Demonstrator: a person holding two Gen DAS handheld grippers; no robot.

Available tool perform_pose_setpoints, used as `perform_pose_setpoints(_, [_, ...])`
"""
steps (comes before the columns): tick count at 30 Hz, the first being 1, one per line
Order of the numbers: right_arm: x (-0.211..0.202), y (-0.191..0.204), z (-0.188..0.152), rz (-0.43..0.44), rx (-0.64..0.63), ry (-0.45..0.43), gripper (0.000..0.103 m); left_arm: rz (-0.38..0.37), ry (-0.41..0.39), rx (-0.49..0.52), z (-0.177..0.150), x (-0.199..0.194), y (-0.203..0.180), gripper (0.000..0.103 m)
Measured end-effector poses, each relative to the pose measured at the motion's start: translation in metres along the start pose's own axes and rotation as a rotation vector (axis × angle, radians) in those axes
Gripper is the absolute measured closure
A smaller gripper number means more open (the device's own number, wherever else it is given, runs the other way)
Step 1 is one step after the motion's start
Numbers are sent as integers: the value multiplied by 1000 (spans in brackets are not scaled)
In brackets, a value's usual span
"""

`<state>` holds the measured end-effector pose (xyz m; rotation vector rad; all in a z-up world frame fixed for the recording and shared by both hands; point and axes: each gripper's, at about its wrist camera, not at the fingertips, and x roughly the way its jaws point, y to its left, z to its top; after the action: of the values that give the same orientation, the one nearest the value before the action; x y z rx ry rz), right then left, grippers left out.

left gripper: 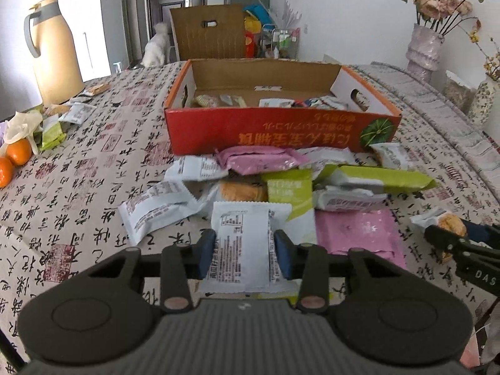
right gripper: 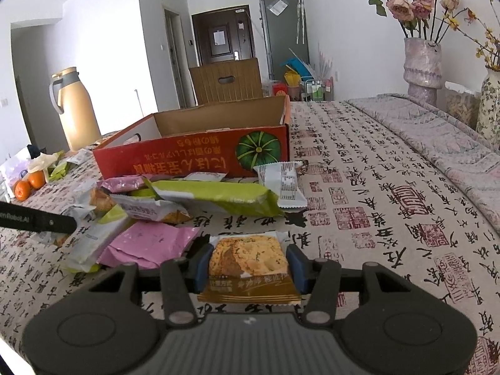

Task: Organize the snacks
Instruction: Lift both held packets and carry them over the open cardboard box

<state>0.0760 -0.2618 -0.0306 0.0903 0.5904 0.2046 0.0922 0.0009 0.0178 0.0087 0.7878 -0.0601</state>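
My left gripper (left gripper: pixel 244 254) is shut on a white snack packet (left gripper: pixel 242 247), printed back up, held a little above the pile. My right gripper (right gripper: pixel 248 267) is shut on a biscuit packet (right gripper: pixel 248 261) with a golden cake picture; it shows too at the right edge of the left wrist view, as the right gripper (left gripper: pixel 450 234). A pile of snack packets (left gripper: pixel 281 181) in white, pink and green lies on the tablecloth before the red cardboard box (left gripper: pixel 275 131). The box (right gripper: pixel 193 159) is open at the top and holds several packets (left gripper: pixel 281 101).
A tan thermos jug (left gripper: pixel 54 50) stands far left, with oranges (left gripper: pixel 15 156) and more wrappers (left gripper: pixel 54 131) near it. Vases of flowers (left gripper: pixel 425 50) stand at the right by a folded quilt (right gripper: pixel 437 143). A brown carton (left gripper: pixel 207 32) sits behind the box.
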Motion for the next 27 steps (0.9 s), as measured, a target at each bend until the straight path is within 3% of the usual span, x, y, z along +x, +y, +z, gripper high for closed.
perform_pose_setpoints(14, [-10, 3, 10, 5, -12, -50, 53, -49, -48, 19, 13, -10, -21, 62])
perform_pose_setpoints(27, [-7, 0, 39, 3, -17, -123, 53, -97, -101, 33, 46, -7, -47, 62])
